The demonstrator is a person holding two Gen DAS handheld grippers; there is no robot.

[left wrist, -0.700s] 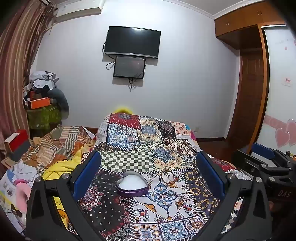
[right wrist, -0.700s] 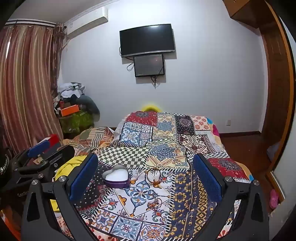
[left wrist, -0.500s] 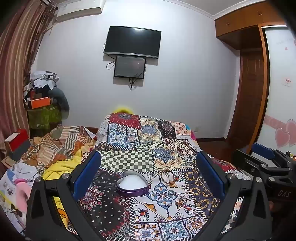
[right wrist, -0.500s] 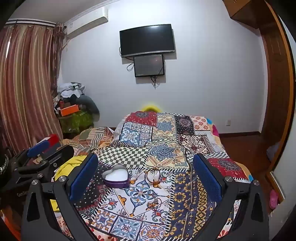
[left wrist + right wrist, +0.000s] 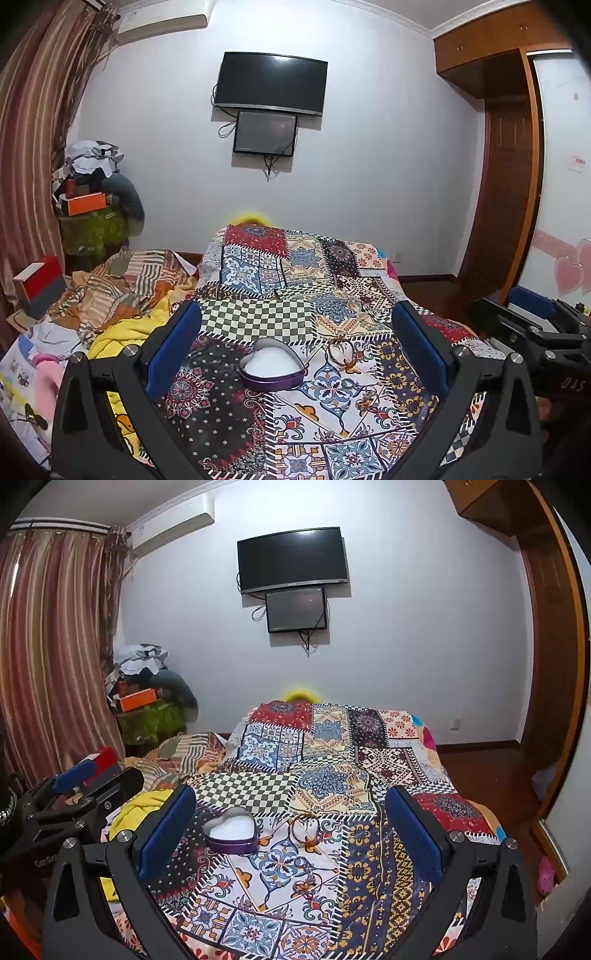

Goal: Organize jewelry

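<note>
A purple heart-shaped box (image 5: pixel 271 369) with a white lining sits open on the patchwork bedspread (image 5: pixel 258 314); it also shows in the right wrist view (image 5: pixel 231 835). A thin gold bracelet or chain (image 5: pixel 338 356) lies just right of the box, also seen in the right wrist view (image 5: pixel 304 829). My left gripper (image 5: pixel 295 347) is open and empty, held above the bed with the box between its blue pads (image 5: pixel 173 347). My right gripper (image 5: pixel 290 830) is open and empty, with the box near its left pad (image 5: pixel 166 834).
A yellow blanket (image 5: pixel 118 336) and striped cloth (image 5: pixel 125 280) lie at the bed's left. A cluttered stand with an orange box (image 5: pixel 86 203) is in the left corner. A wardrobe and door (image 5: pixel 509 184) stand at right. Screens (image 5: pixel 269 83) hang on the far wall.
</note>
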